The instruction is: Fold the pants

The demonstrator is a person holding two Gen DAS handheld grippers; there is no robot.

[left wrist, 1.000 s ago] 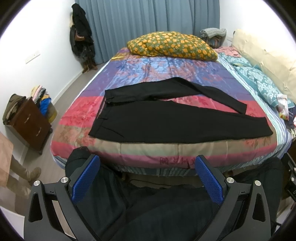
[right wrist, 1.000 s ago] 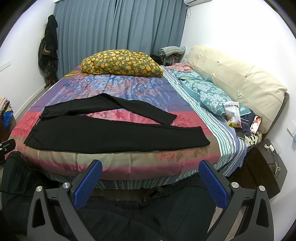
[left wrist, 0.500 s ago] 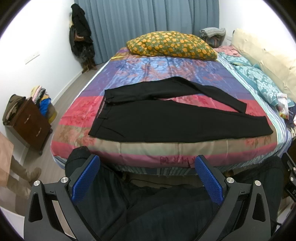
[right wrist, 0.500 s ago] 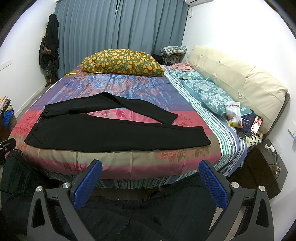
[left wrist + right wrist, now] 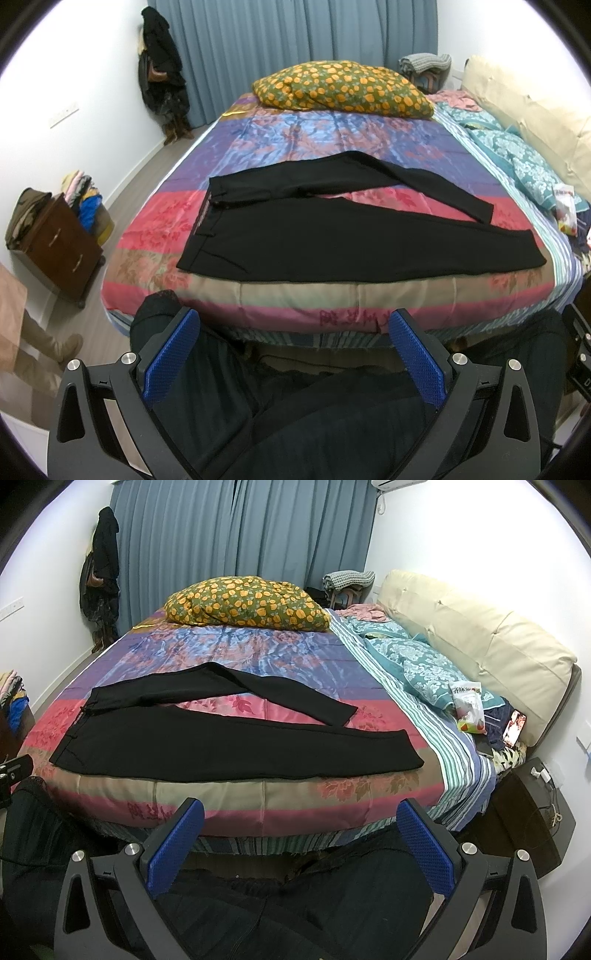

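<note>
Room is closed off at 12 o'clock by blue curtains (image 5: pixel 240 535). Bed (image 5: pixel 295 794) w/ striped floral cover is seen ahead; black pants (image 5: pixel 332 240) are laid flat near its front edge, waistband at 9 o'clock. Orange-flowered pillow (image 5: pixel 247 603) lies beyond. Left gripper (image 5: pixel 293 354) & right gripper (image 5: pixel 299 843) are held spread wide, nothing gripped, short of the bed.
</note>
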